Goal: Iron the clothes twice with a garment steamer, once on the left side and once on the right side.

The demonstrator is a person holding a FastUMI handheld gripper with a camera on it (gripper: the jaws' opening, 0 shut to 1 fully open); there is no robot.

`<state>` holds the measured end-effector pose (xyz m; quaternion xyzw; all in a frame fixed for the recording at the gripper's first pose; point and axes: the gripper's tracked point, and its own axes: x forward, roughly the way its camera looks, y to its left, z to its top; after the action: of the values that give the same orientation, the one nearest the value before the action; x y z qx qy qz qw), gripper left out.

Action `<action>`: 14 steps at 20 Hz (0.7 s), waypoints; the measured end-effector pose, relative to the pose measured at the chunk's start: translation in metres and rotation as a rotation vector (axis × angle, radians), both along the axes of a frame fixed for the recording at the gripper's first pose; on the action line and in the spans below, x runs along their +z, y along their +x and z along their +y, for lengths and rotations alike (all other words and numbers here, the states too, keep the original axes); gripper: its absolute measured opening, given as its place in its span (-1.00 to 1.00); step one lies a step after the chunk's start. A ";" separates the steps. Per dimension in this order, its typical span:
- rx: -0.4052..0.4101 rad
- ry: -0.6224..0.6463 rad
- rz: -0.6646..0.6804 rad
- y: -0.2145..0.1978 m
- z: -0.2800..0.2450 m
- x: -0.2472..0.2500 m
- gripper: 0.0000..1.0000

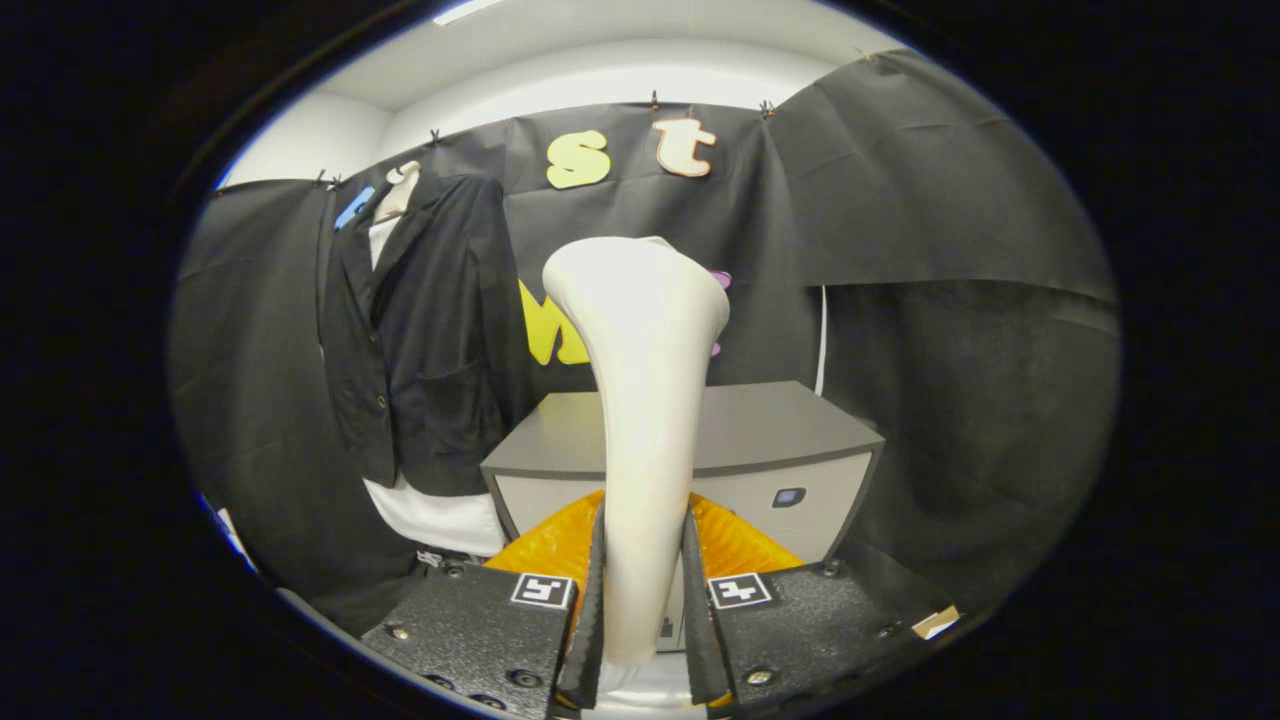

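Note:
A white garment steamer (643, 400) stands upright between my fingers, its handle narrow below and its head flaring wide at the top. My gripper (643, 590) is shut on the steamer's handle, with both fingers pressed against its sides. To the left and beyond the fingers, a black jacket (425, 330) over a white shirt (440, 518) hangs on the booth's wall. The steamer's head is level with the jacket's chest and well to the right of it, apart from the cloth.
A grey cabinet (760, 440) stands just beyond the steamer, with a small dark button on its front. A white cable (822, 340) runs up behind the cabinet's right side.

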<state>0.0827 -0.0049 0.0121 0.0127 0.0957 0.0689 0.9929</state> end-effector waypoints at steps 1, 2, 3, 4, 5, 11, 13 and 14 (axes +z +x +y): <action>-0.004 0.004 -0.001 -0.001 -0.001 0.000 -0.28; -0.005 0.000 -0.006 -0.003 -0.003 0.000 -0.28; -0.004 0.007 -0.005 -0.005 -0.003 0.001 -0.28; -0.002 0.009 0.001 -0.006 -0.003 0.000 -0.28; -0.003 0.007 0.000 -0.007 -0.003 0.000 -0.28; 0.001 0.005 0.003 -0.011 -0.004 0.000 -0.28; 0.001 0.003 0.001 -0.011 -0.004 0.001 -0.28; 0.003 0.004 0.003 -0.012 -0.004 0.000 -0.28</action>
<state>0.0707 -0.0093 0.0121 0.0148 0.0972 0.0706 0.9926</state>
